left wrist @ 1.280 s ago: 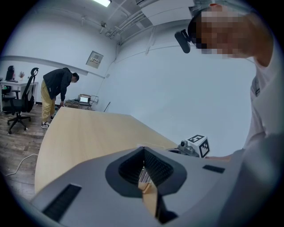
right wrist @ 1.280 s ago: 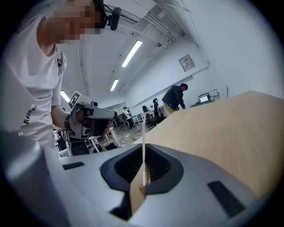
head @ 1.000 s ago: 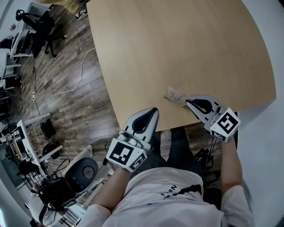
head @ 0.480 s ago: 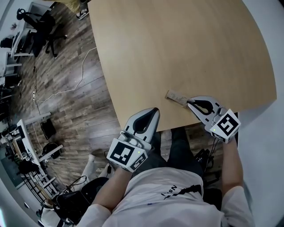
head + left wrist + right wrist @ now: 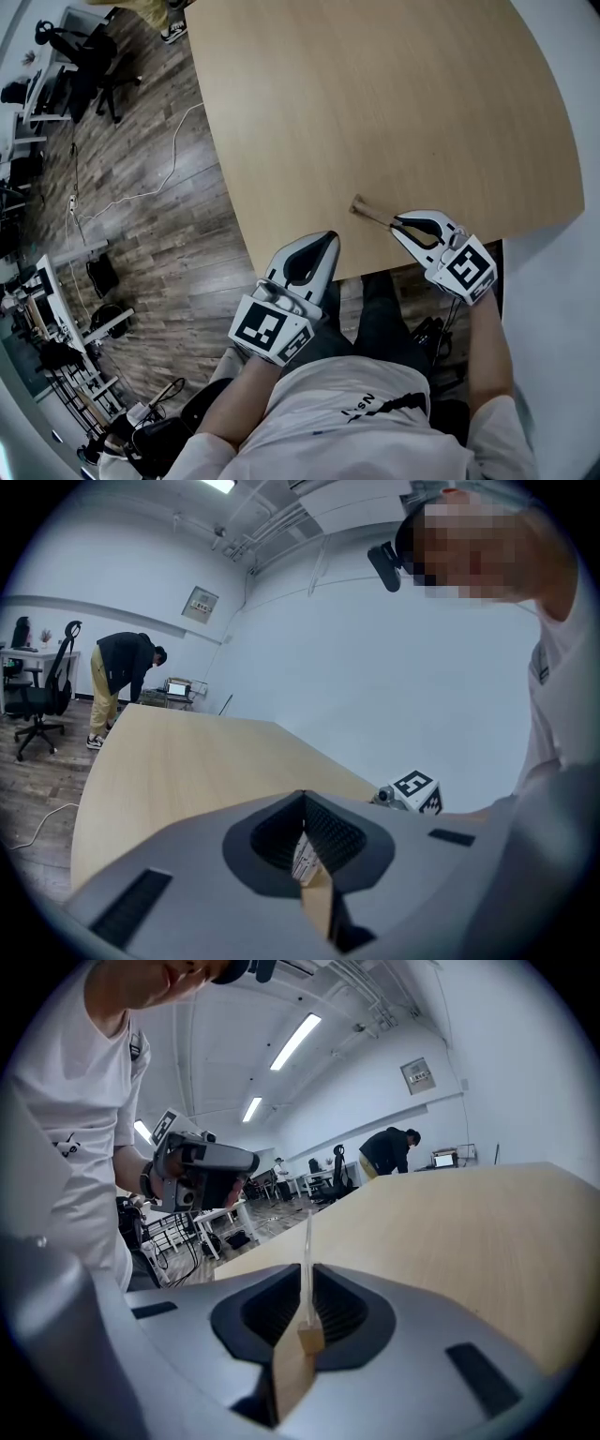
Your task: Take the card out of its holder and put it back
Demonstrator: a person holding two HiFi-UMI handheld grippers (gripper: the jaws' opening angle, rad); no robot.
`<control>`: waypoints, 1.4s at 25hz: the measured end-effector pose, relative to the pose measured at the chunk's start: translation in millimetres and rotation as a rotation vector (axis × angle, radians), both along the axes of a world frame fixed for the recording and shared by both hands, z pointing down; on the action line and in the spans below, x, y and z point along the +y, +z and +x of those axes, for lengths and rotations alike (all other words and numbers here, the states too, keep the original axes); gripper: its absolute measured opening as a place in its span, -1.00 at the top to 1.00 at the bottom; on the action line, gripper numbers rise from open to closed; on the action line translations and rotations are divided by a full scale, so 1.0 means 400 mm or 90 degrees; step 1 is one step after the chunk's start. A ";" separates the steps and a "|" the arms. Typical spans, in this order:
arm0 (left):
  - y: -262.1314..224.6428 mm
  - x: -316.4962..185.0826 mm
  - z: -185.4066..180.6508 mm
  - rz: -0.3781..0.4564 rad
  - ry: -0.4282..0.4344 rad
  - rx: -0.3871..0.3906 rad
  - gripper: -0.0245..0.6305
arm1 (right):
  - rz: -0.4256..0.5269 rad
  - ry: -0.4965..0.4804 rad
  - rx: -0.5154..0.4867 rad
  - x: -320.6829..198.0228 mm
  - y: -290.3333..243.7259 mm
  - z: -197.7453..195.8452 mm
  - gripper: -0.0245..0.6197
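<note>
The card holder (image 5: 368, 210) with the card in it is a thin tan piece, seen edge-on just above the wooden table (image 5: 375, 94) near its front edge. My right gripper (image 5: 396, 222) is shut on its near end. In the right gripper view the holder (image 5: 306, 1241) stands upright as a thin sheet from the shut jaws of my right gripper (image 5: 307, 1274). My left gripper (image 5: 326, 236) hovers at the table's front edge, left of the holder, jaws together and holding nothing. In the left gripper view my left gripper (image 5: 302, 799) is shut, and a bit of printed white shows through its jaw opening.
A person (image 5: 117, 682) bends over at the table's far end. Office chairs (image 5: 89, 47) and a white cable (image 5: 141, 192) are on the wood floor to the left. The table edge runs just in front of both grippers.
My right gripper has rolled, turning the card holder from flat and face-up to edge-on. The left gripper has barely shifted.
</note>
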State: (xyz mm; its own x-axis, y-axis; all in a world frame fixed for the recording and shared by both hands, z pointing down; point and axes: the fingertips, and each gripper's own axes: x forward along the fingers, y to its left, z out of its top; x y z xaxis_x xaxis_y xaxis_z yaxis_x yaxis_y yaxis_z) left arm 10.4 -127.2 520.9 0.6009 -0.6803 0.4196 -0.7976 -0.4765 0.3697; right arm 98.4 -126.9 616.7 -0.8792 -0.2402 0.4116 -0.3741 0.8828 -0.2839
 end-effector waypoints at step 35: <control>-0.389 0.151 -0.090 0.121 0.180 0.092 0.89 | 0.105 0.441 -0.044 0.159 -0.579 -0.192 0.88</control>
State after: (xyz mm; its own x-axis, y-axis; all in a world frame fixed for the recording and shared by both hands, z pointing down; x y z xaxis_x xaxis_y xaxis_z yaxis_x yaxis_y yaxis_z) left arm -25.5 -67.0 365.3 0.8198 -0.5369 0.1990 -0.5711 -0.7413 0.3526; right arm 21.8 -63.4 385.1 -0.5246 -0.8072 0.2707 -0.8505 0.4821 -0.2104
